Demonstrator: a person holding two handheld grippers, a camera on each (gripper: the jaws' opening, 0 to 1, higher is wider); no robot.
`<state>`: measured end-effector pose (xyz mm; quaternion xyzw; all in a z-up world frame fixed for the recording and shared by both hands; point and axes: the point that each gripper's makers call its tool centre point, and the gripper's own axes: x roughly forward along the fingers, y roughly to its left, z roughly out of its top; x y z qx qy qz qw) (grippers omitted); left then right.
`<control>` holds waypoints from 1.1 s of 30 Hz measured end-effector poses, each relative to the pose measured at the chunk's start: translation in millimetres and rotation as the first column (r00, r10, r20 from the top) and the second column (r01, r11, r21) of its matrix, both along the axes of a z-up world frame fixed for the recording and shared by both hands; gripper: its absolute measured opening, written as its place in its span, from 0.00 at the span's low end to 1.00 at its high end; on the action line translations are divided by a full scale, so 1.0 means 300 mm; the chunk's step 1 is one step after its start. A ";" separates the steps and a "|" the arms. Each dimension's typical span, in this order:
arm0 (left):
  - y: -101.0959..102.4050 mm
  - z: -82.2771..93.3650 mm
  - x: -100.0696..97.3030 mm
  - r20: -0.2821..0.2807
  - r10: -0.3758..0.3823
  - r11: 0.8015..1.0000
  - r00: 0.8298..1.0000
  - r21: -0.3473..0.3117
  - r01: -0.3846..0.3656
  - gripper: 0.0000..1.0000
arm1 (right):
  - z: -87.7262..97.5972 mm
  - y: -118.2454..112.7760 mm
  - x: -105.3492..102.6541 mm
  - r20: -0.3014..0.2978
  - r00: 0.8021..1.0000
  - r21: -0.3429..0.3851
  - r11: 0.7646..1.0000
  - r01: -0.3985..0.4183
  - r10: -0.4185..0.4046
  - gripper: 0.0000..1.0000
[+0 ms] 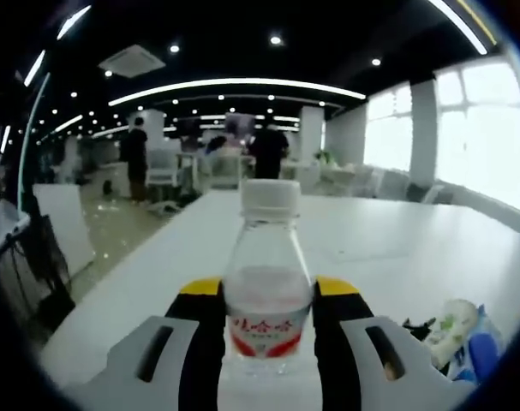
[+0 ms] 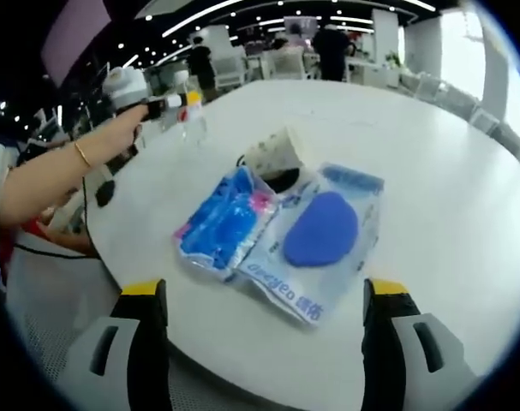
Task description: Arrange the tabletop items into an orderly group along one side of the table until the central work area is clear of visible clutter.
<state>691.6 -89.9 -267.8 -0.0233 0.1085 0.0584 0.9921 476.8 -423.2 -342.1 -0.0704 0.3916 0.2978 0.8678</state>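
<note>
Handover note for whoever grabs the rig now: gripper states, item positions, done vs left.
Left gripper: shut on the water bottle, upright.
Right gripper: open, holding nothing, over the table edge.
Ahead of it, touching in a cluster: blue packet, clear pack with blue pad, white roll.
Done: bottle gripped.
Left: place the bottle, line everything along one side.
</note>
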 end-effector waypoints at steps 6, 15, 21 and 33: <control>0.045 -0.010 0.064 -0.003 -0.004 1.000 1.000 0.018 0.004 0.36 | -0.007 0.009 -0.009 -0.027 1.000 0.022 1.000 0.001 -0.001 0.94; 0.062 -0.044 0.117 -0.012 -0.010 1.000 1.000 0.013 0.011 0.36 | -0.024 0.001 -0.018 -0.053 0.999 0.013 1.000 0.008 -0.008 0.94; 0.070 -0.040 0.146 0.032 -0.006 1.000 0.999 -0.024 0.007 0.36 | -0.032 -0.003 -0.025 -0.065 0.998 0.006 1.000 0.009 -0.009 0.94; 0.063 -0.052 0.156 0.051 -0.010 1.000 0.999 -0.024 0.011 0.36 | -0.045 0.000 -0.037 -0.088 0.996 0.005 1.000 0.007 -0.006 0.94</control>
